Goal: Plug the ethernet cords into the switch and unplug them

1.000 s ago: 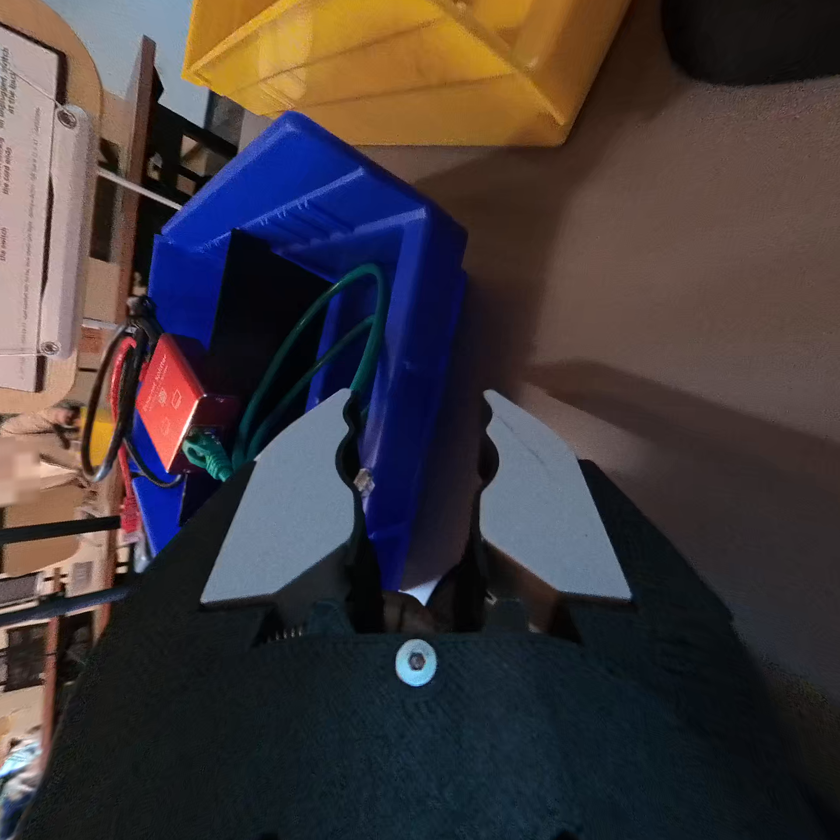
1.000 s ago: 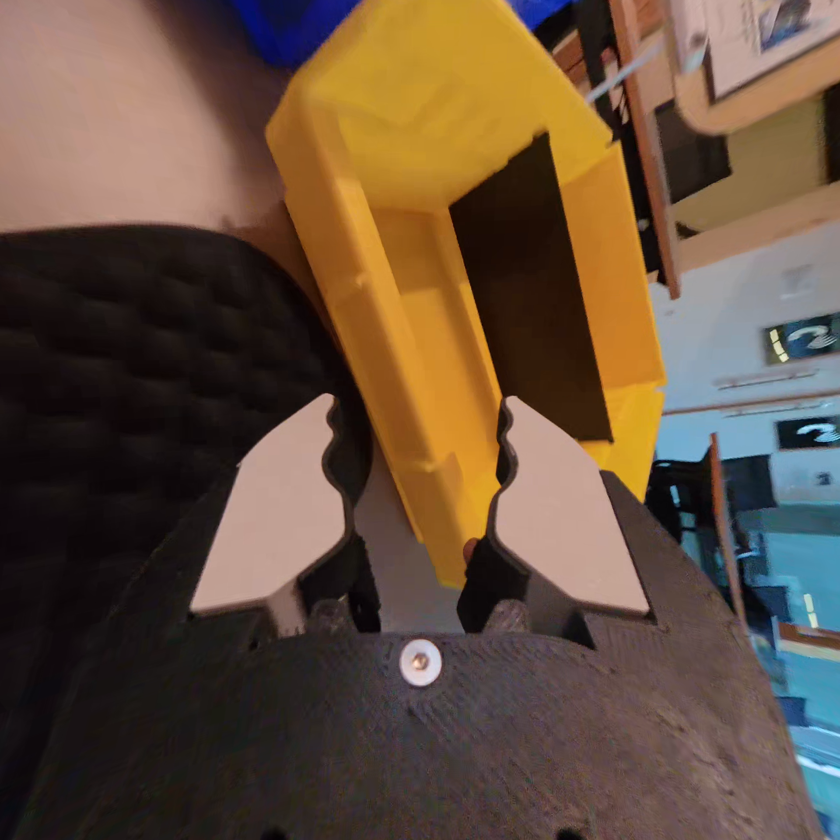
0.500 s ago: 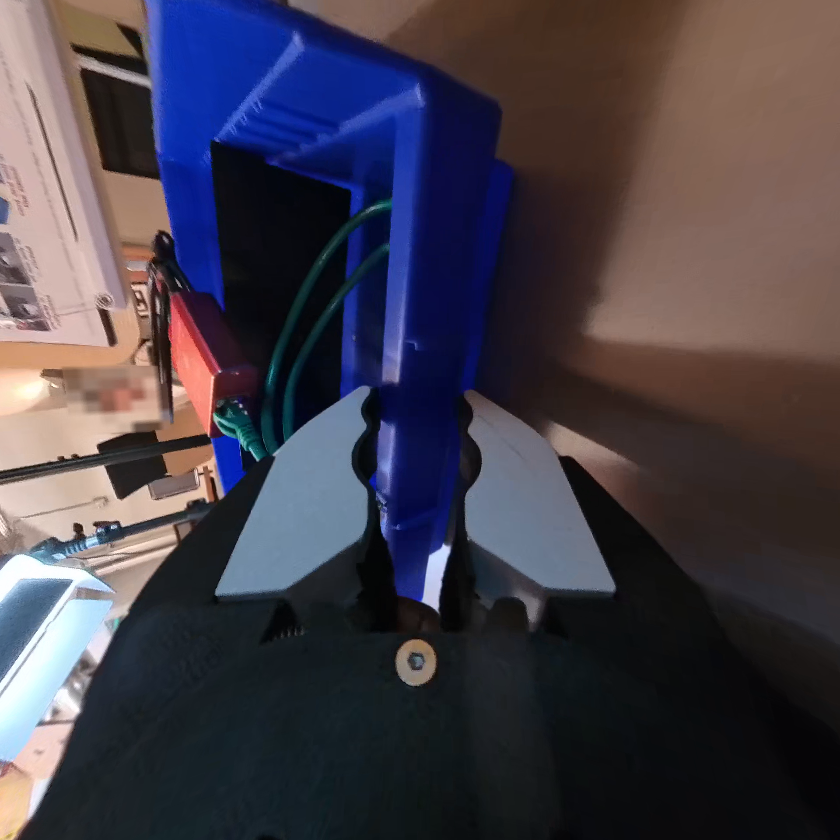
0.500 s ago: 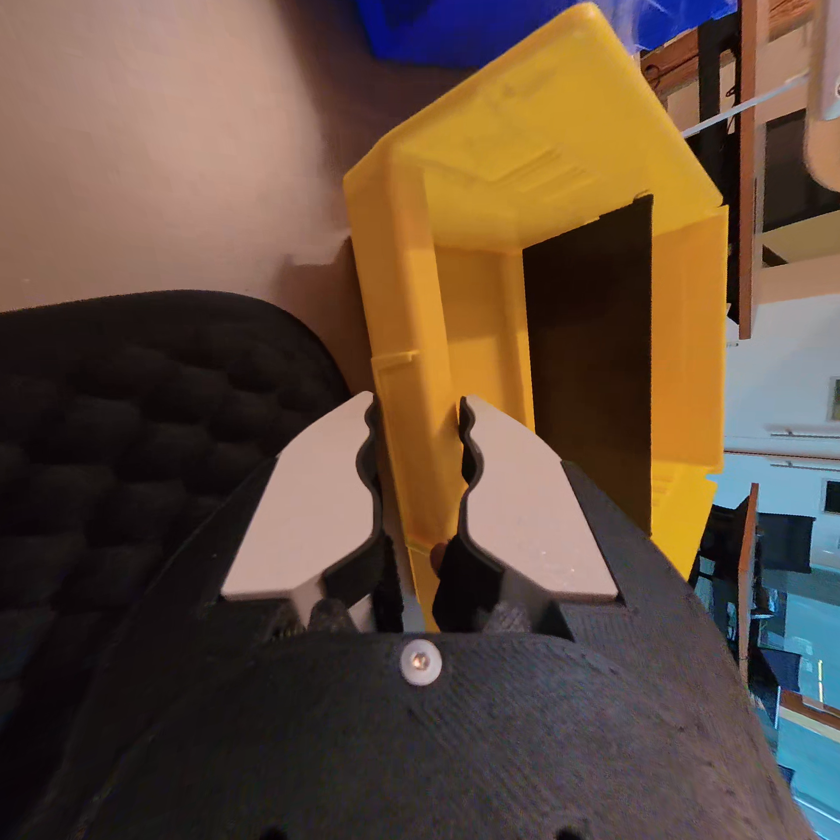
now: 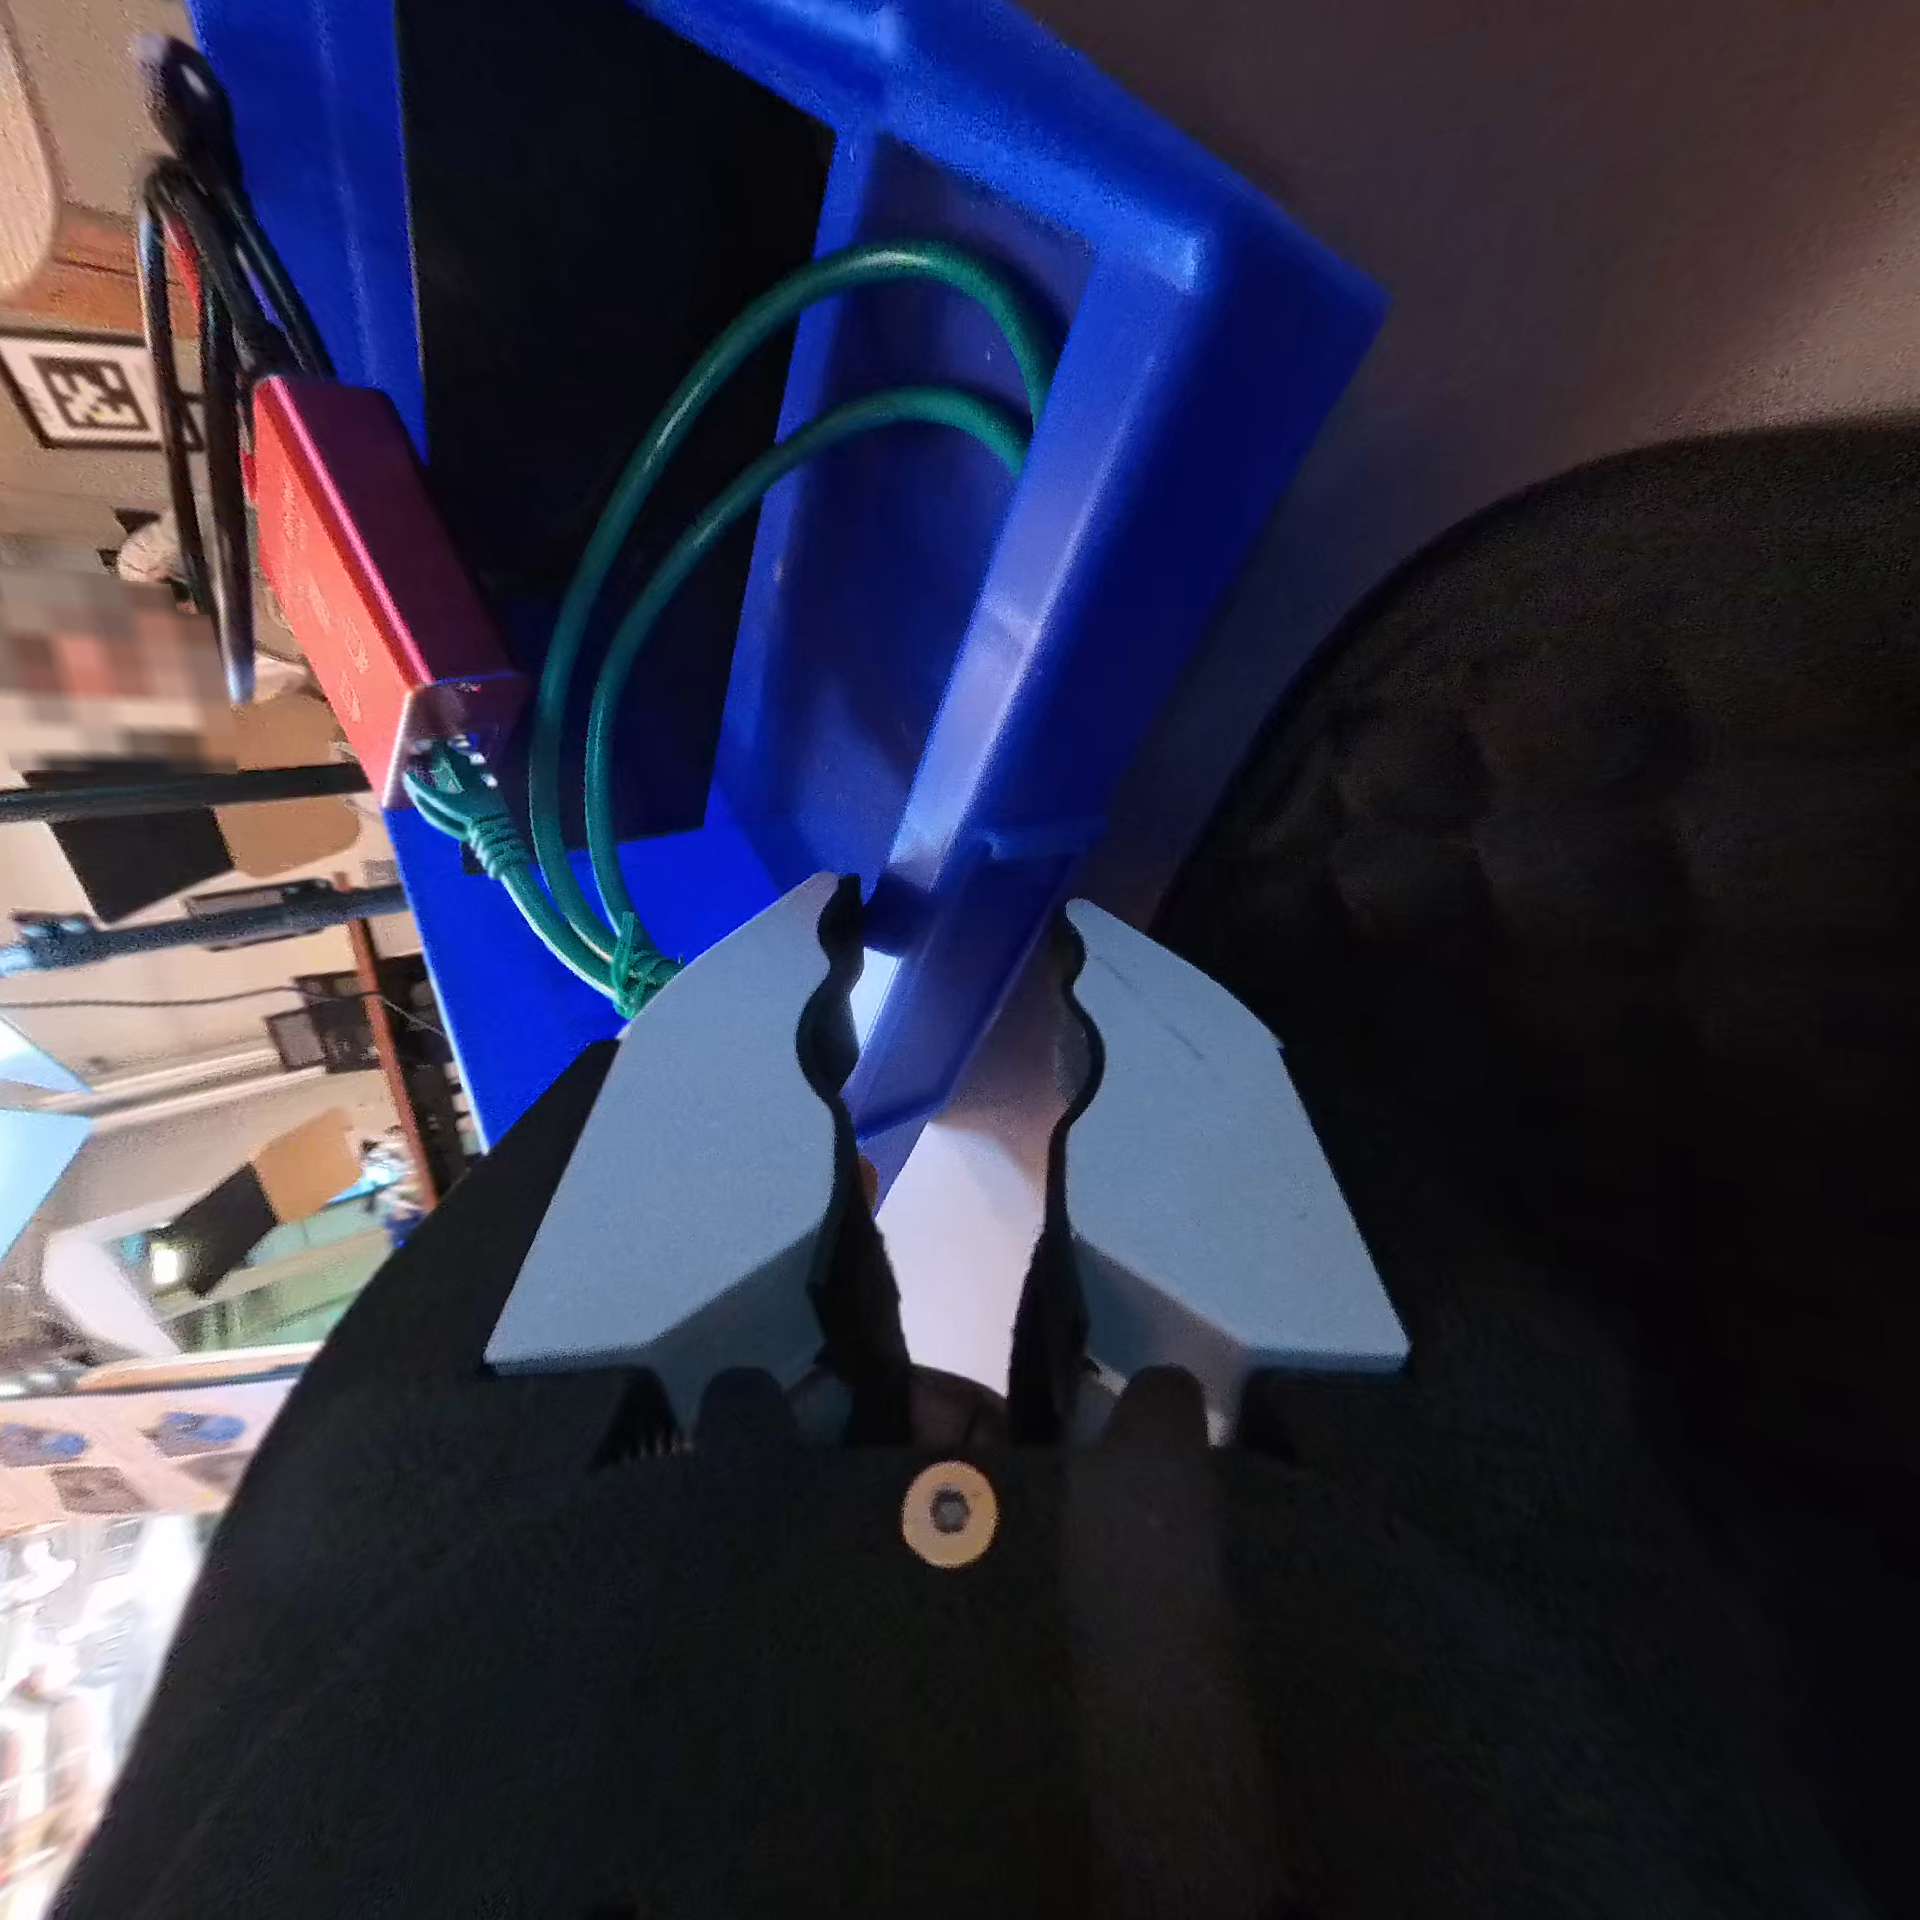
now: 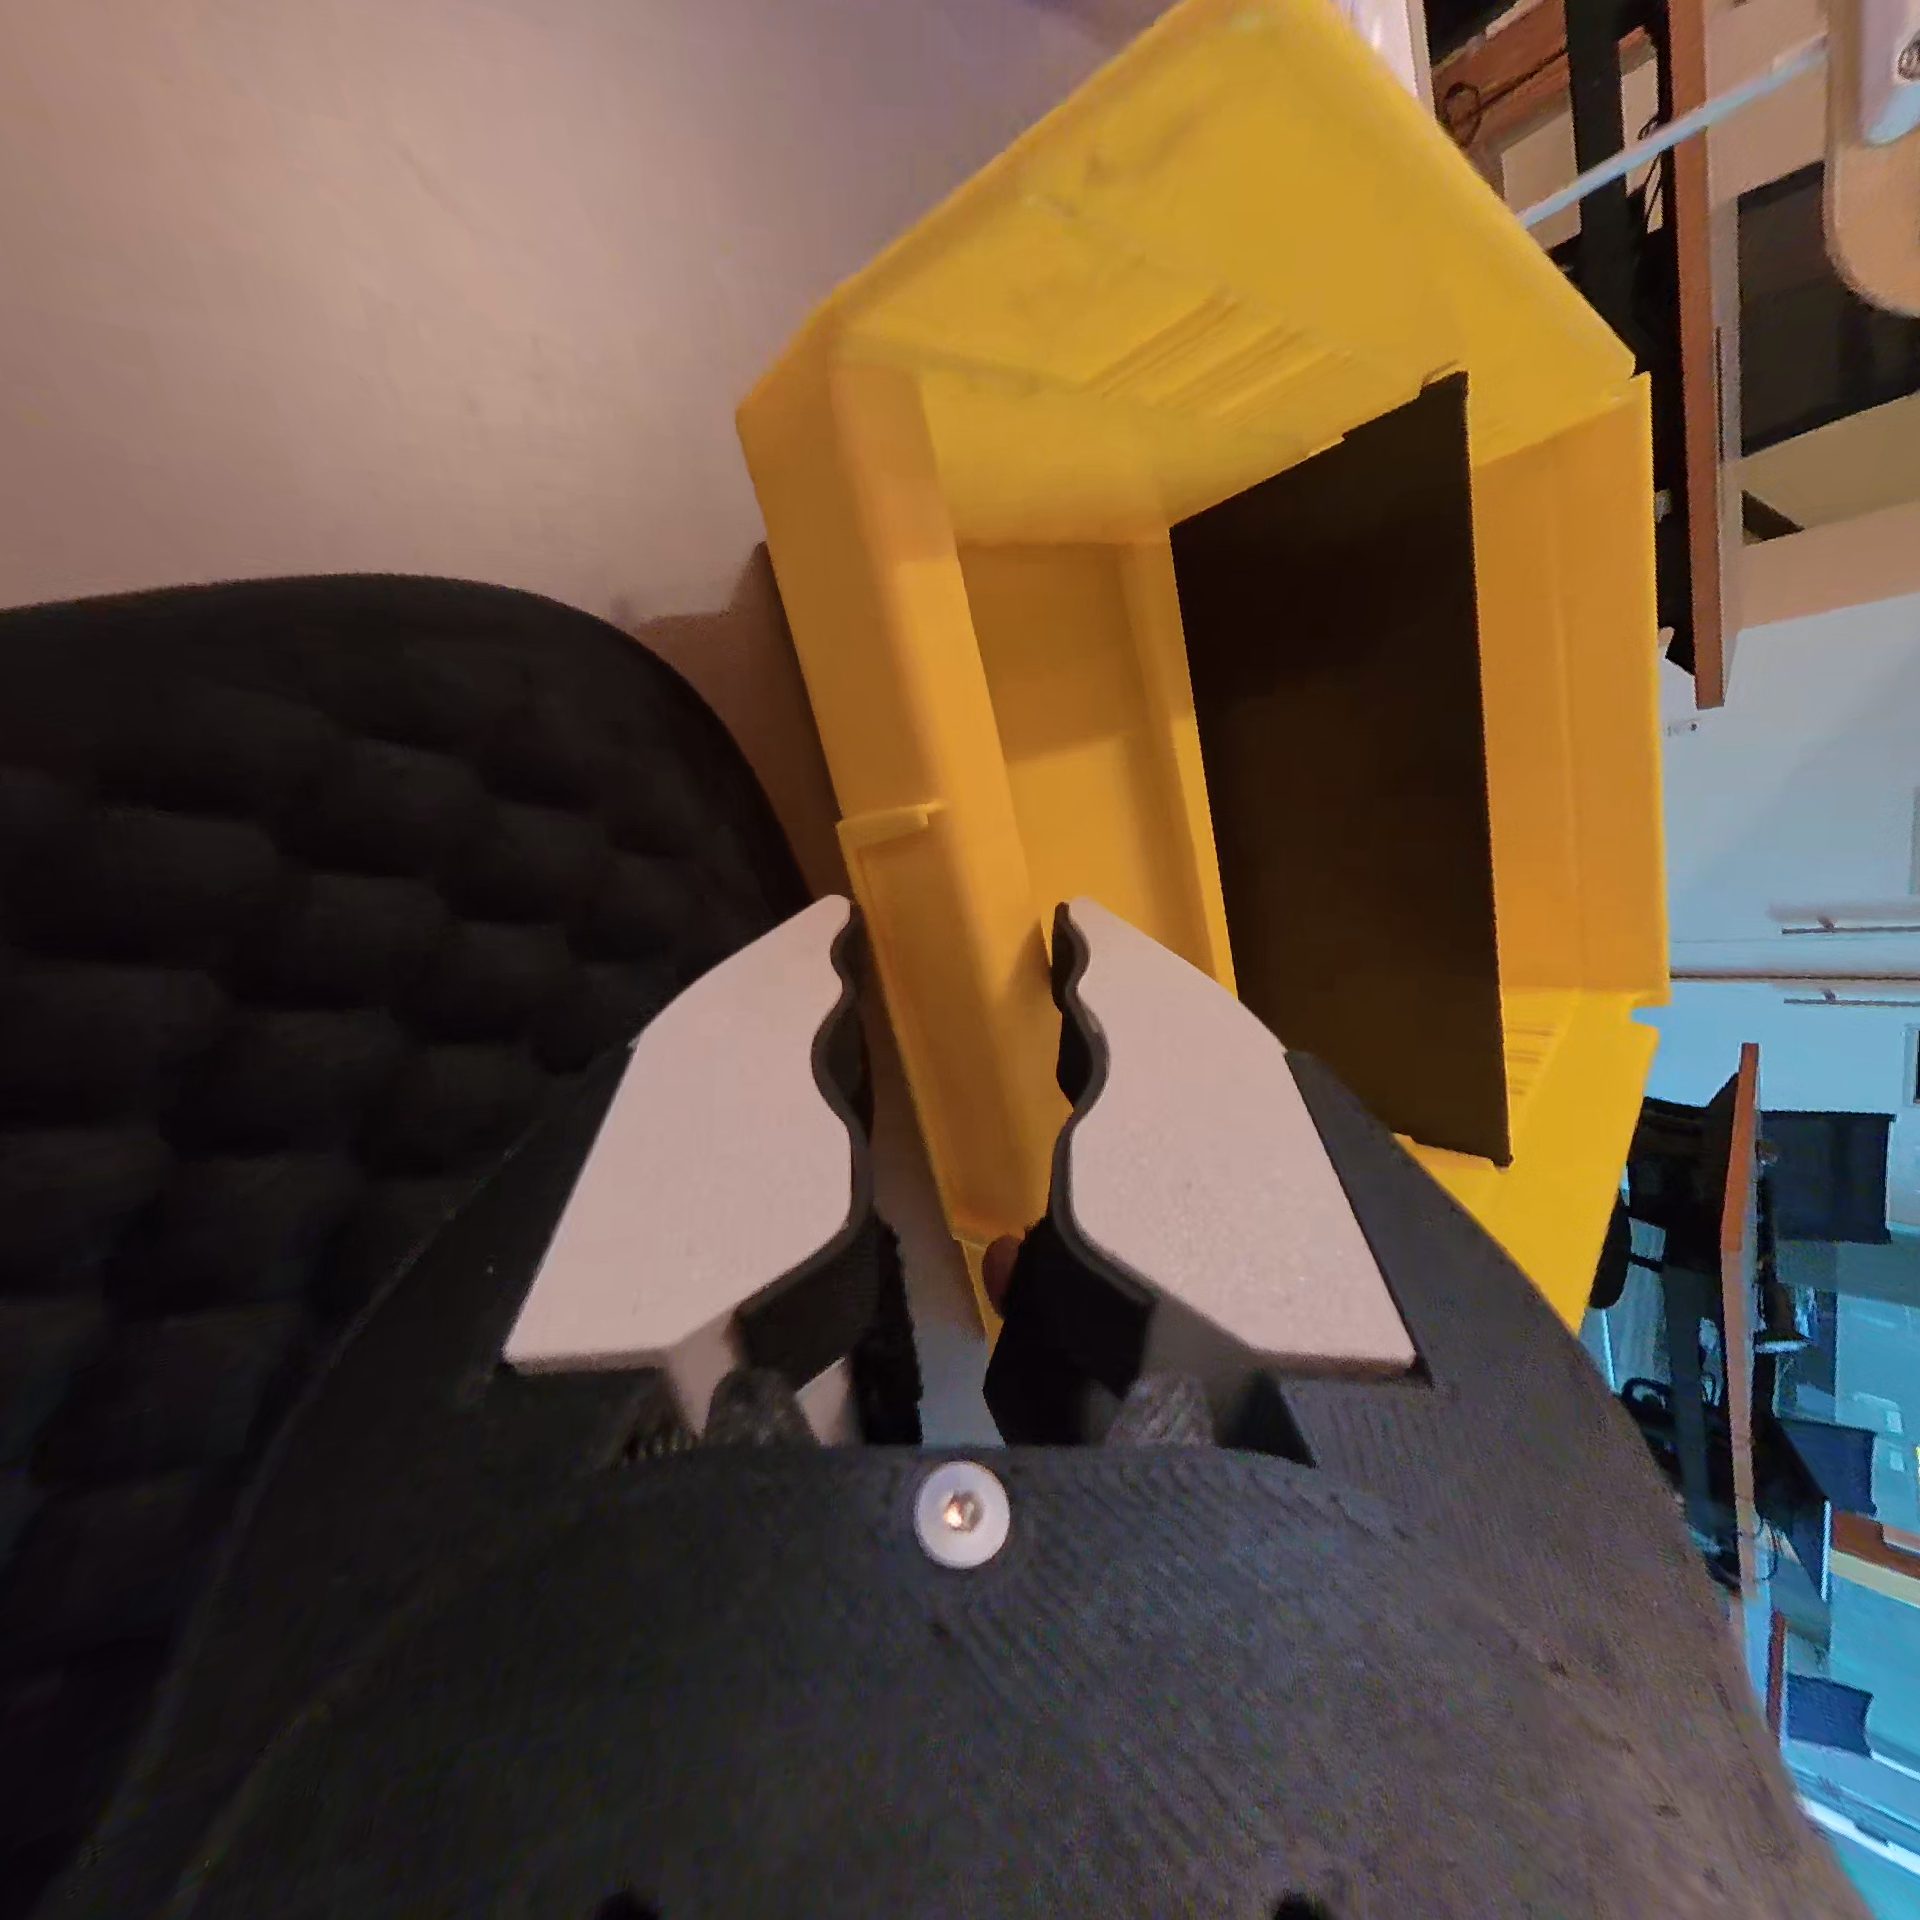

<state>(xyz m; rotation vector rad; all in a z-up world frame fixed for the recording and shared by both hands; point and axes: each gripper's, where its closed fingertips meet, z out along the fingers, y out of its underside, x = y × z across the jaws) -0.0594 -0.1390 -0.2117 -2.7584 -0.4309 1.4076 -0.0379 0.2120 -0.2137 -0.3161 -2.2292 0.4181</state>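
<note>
Left tongs point(image 5: 951, 940) clamp the blue bin point(image 5: 1122, 582) wall, right tongs point(image 6: 951, 951) the yellow bin point(image 6: 935, 883) — tilting (my guess) could spill the red switch point(image 5: 353, 582) at ten o'clock.

No writing here can be made out. The red switch point(image 5: 343, 582) at nine o'clock of the blue bin point(image 5: 1143, 436) carries pale lettering on its face, too blurred to make out. Behind it, at ten o'clock, hangs a white card with a black square-patterned marker point(image 5: 88, 390).
</note>
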